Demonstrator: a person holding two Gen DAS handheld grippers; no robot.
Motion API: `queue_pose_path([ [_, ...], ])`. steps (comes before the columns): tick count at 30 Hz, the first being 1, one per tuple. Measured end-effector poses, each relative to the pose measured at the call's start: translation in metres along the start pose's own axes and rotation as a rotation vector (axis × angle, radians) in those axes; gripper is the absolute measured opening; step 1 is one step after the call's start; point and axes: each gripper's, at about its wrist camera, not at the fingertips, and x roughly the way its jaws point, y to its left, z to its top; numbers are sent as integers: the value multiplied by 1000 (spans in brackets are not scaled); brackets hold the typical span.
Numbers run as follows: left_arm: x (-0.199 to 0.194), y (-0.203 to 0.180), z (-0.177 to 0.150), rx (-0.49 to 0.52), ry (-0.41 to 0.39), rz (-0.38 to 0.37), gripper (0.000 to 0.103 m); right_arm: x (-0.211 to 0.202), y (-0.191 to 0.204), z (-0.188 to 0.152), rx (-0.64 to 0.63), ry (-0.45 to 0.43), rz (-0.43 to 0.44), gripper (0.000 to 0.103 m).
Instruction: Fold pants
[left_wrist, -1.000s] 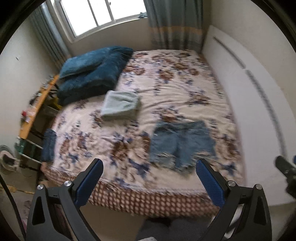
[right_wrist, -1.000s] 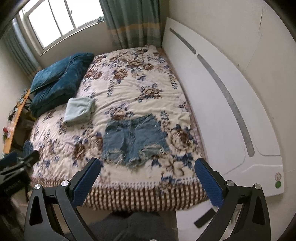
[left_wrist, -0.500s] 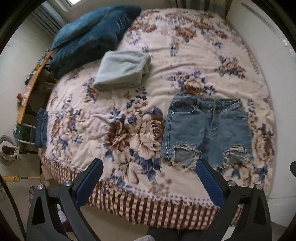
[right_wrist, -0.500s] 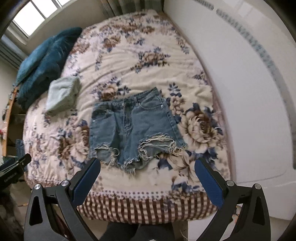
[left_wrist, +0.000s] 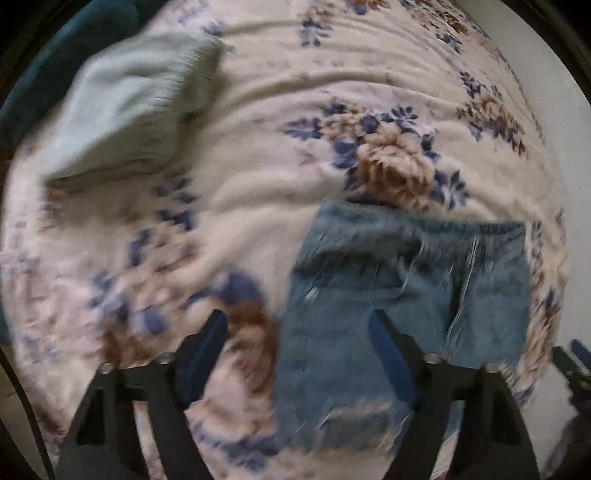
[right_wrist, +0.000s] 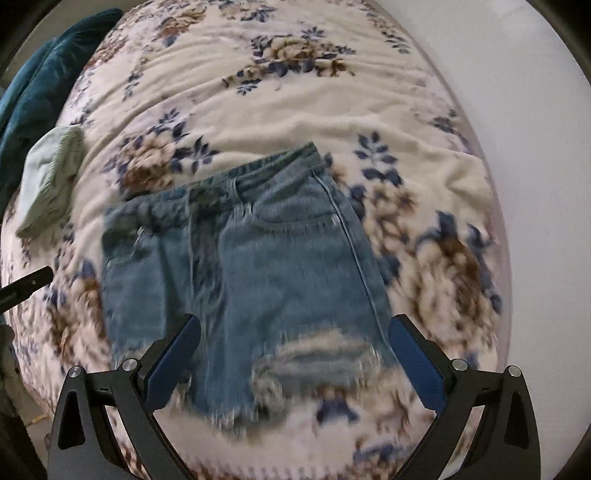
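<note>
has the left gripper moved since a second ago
Yes. The left gripper has dropped toward the bed: the denim shorts and folded pale green garment now fill its view, and the window is out of frame.

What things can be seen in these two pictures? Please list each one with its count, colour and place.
Frayed blue denim shorts: one, light blue, flat on the bedspread, waistband away from the cameras.
Folded pale green knit cloth: one, pale green, on the bedspread left of the shorts.
Floral fleece bedspread: one, cream with blue and brown flowers, covering the bed.
Dark teal plush bedding: one pile, teal, far left edge.
Left gripper: one, black with blue pads, jaws open above the shorts' left edge.
Right gripper: one, same colours, jaws open above the right leg.
</note>
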Motion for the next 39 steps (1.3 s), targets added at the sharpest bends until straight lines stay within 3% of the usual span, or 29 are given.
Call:
queue_pose_path([
  [3,34,-9,31,18,24,-83,68,36,8,35,-35,-2,20,101],
  [6,73,-20,57,58,70,-113,68,71,18,68,-87,4,19,97],
  [9,100,-20,63,34,107,-119,68,105,13,95,-103,18,-23,97],
  [13,99,-15,59,8,64,-146,68,145,-19,116,-27,80,18,96],
  [16,91,-14,49,21,13,-126,52,162,-41,127,36,110,118,95],
  [18,87,-14,42,23,-10,-120,43,165,-47,132,47,106,182,88],
  [20,83,-20,41,37,-28,-102,34,165,-49,136,46,97,229,69],
  [21,74,-20,35,52,-40,-87,32,163,-48,137,33,91,233,66],
  [22,67,-24,31,67,-54,-72,31,159,-45,138,10,76,230,50],
  [23,63,-32,31,86,-68,-50,31,153,-42,138,-19,67,224,42],
  [26,51,-39,25,111,-106,9,30,135,-36,137,-69,39,223,34],
  [30,59,-35,39,92,-119,70,29,124,-45,134,-63,2,208,31],
  [34,56,-27,39,42,-88,40,30,142,-45,134,1,58,187,32],
  [37,32,-28,22,55,-108,62,33,140,-47,131,18,90,208,40],
  [39,15,-31,5,70,-141,100,33,128,-53,127,15,93,244,52],
])
